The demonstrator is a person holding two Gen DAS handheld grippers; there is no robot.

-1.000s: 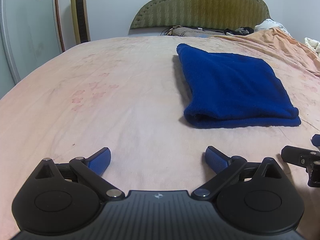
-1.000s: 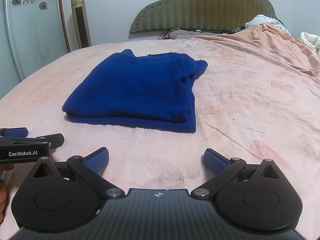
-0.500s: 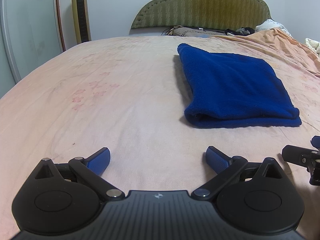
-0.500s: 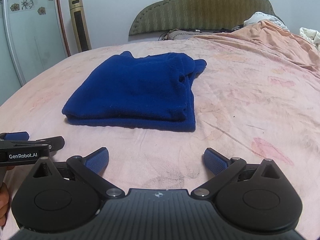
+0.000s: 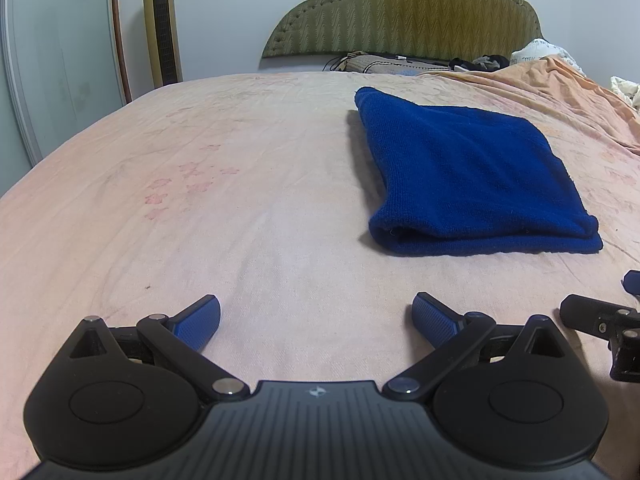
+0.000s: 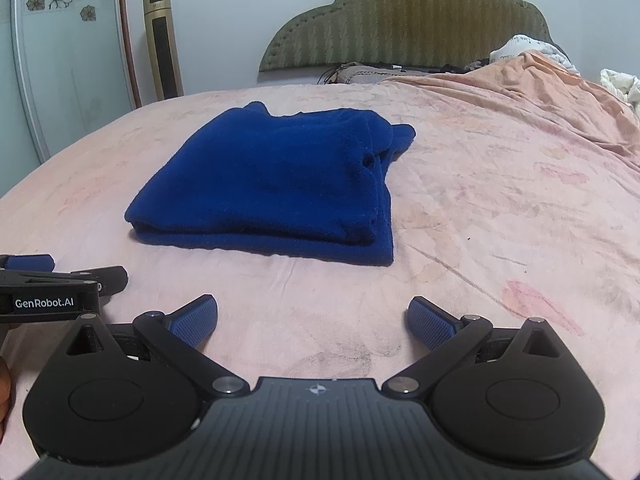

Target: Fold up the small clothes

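A dark blue garment (image 5: 468,176) lies folded into a flat rectangle on the pink bed sheet (image 5: 224,208), ahead and to the right in the left wrist view. It shows ahead and slightly left in the right wrist view (image 6: 276,184). My left gripper (image 5: 316,320) is open and empty, low over the sheet, short of the garment. My right gripper (image 6: 312,322) is open and empty too, just in front of the garment's near edge. Each gripper shows at the edge of the other's view, the right one (image 5: 600,320) and the left one (image 6: 52,284).
An olive padded headboard (image 5: 404,12) stands at the far end with cables and small items below it. A rumpled orange cover (image 6: 532,84) is heaped at the back right. A gold tower fan (image 5: 162,24) and a glass door (image 5: 56,60) stand left.
Both grippers have drawn back and up a little from the garment. Both stay open. The garment has not moved.
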